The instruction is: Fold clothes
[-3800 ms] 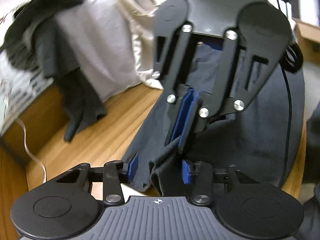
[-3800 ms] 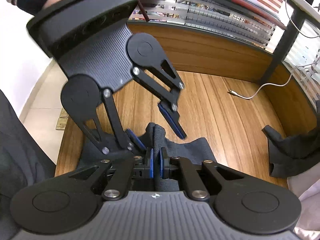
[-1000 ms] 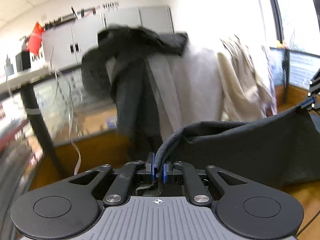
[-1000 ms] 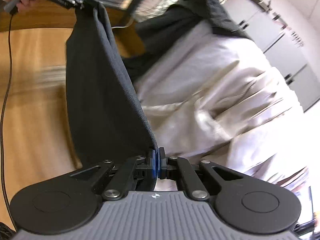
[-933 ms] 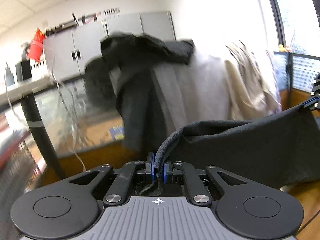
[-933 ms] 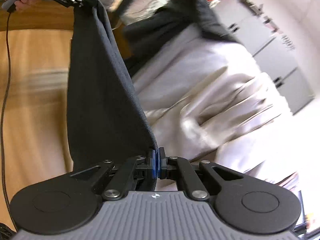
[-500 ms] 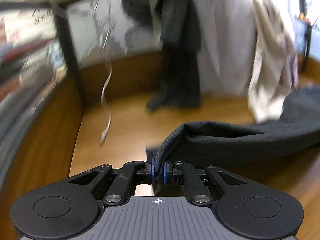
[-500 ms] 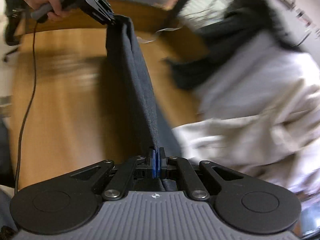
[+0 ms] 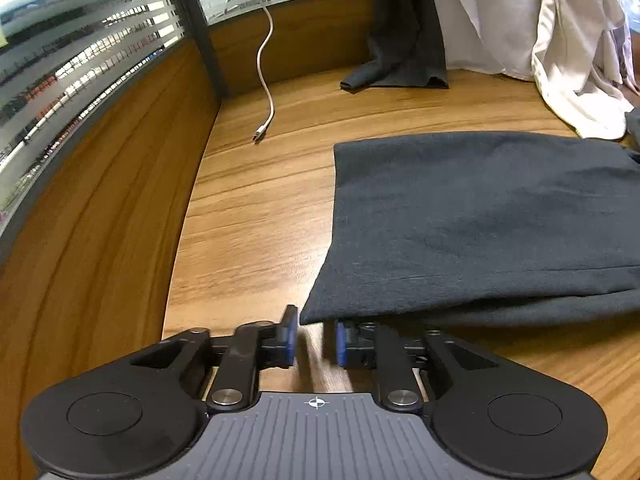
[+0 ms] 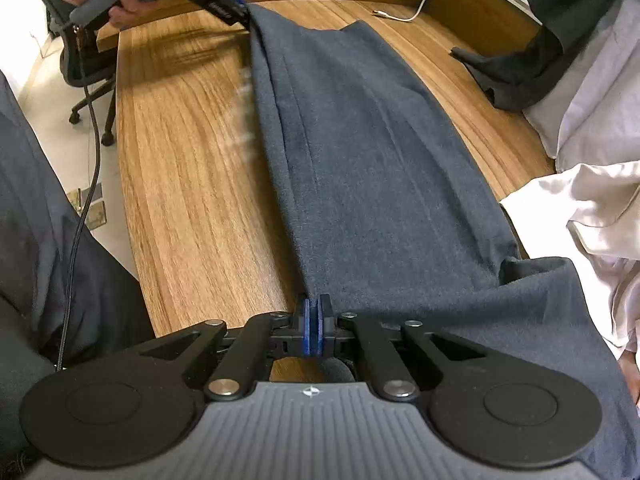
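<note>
Fingers of the left gripper [image 9: 314, 338] are parted with nothing between them, just at the corner of the dark garment [image 9: 480, 216], while the right gripper [image 10: 314, 330] is closed on its other end. The garment is laid folded on the wooden desk [image 9: 256, 232]. The edge should be released flat and smoothed before the next fold is made. A white cable [image 9: 266, 80] and a heap of pale clothes [image 9: 568, 40] are lying near, so little room is left there.

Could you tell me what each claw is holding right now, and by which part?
The right claw grips the dark garment at its near edge; the left claw is open, holding nothing.
</note>
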A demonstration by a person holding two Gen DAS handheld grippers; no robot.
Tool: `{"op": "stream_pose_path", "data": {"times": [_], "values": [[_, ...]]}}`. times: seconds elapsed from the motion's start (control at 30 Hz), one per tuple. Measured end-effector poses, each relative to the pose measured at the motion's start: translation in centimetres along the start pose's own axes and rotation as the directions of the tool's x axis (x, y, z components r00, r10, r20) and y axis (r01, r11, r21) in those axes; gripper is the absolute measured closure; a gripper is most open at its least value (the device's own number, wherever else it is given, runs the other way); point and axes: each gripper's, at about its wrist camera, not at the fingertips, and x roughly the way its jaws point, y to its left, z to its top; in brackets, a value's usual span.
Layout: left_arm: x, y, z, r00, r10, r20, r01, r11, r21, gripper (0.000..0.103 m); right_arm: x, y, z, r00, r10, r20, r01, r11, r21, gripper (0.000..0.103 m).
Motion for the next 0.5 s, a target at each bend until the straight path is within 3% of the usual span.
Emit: {"op": "stream_pose_path", "data": {"times": [0.07,0.17,0.27,0.5], "values": [[-1.5,-0.4,-0.1,1.000,-0.009,0.007,0.009,1.000,-0.008,0.057,-1.5,-0.6,-0.2,1.000,0.004,0.030,-0.005,1.000,0.014,0.085],[-3.9,-1.3,0.0,0.999,-0.002,0.036,0.003,1.000,-0.007,0.035,-4.3,-1.8,-0.2,0.997,-0.012,0.072,0.008,0.998,0.056,0.077],[-5.9,-2.8,0.3,0.998,-0.036,0.047,0.037,0.999,-0.017,0.030,-7.7,-3.3,-1.0,0.994,-0.053,0.099,0.042,0.993,0.107,0.069],[-8.7,-10.7,3.1,0.977,-0.192,0.094,0.181,0.977,0.109,0.027,-12.9,-7.7,-5.1,0.978,-0.200,0.060,0.181,0.955,0.234,0.065]]}}
